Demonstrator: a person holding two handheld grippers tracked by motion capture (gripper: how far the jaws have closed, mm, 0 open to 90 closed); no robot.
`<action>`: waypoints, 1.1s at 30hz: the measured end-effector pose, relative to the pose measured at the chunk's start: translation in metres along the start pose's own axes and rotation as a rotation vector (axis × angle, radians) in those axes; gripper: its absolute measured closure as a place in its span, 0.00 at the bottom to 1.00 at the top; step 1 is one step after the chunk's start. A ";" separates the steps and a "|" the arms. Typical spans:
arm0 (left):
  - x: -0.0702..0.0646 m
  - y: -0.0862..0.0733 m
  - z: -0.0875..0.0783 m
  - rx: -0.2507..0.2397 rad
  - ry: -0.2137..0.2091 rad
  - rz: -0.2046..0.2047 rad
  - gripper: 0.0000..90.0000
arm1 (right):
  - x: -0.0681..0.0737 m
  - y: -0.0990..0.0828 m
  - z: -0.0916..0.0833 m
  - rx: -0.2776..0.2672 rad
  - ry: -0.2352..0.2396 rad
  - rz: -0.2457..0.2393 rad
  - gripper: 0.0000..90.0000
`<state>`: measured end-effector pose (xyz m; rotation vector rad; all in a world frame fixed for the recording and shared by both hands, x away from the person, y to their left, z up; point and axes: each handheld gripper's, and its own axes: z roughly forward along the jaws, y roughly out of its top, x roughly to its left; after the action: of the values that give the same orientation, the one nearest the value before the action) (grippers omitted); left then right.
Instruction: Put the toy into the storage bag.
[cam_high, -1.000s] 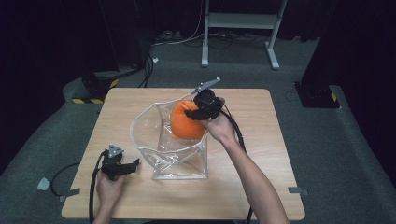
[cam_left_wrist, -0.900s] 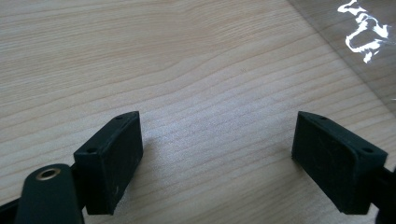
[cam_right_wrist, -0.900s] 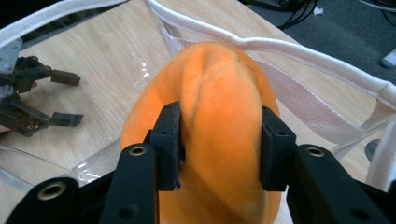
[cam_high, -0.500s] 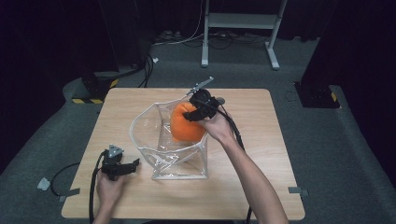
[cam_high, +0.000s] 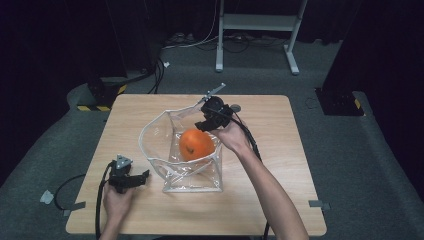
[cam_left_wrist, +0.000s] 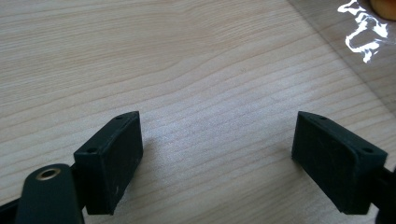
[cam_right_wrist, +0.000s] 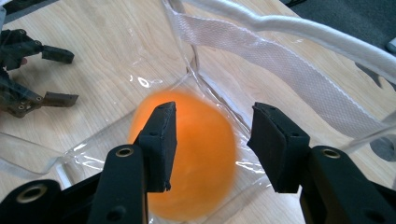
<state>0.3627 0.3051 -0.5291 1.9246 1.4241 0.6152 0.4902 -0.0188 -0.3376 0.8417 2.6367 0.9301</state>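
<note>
1. A dark room with black curtains surrounds a pale wooden desk (cam_high: 280, 200); cables and a metal stand lie on the grey floor behind it
2. A clear plastic bag (cam_high: 192, 177) with white trim stands open in the middle of the desk, its mouth gaping upward so things can drop in
3. An orange ball (cam_high: 197, 144) sits inside the bag, just below and in front of the right tongs (cam_high: 206, 124), blurred in the right gripper view, so it is probably falling or settling
4. The right tongs have just been opening; their jaws stand apart over the bag's mouth, with the ball beyond them and no pad pressing on it, which reads as a release
5. The left tongs (cam_high: 145, 175) rest low on the desk, jaws wide apart on nothing, just beside the bag's near corner, likely parked within reach to steady it
</note>
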 end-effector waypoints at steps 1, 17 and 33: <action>0.000 0.000 0.000 0.000 -0.001 0.000 0.18 | -0.001 -0.001 -0.001 -0.001 -0.002 -0.005 0.57; 0.000 0.000 0.000 0.000 -0.001 0.000 0.19 | -0.012 -0.016 -0.034 -0.181 0.011 0.060 0.55; 0.000 0.000 0.000 0.000 -0.001 0.001 0.18 | -0.019 -0.036 -0.063 -0.300 0.019 0.099 0.54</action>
<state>0.3626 0.3049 -0.5291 1.9253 1.4229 0.6148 0.4662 -0.0847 -0.3113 0.8948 2.4025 1.3222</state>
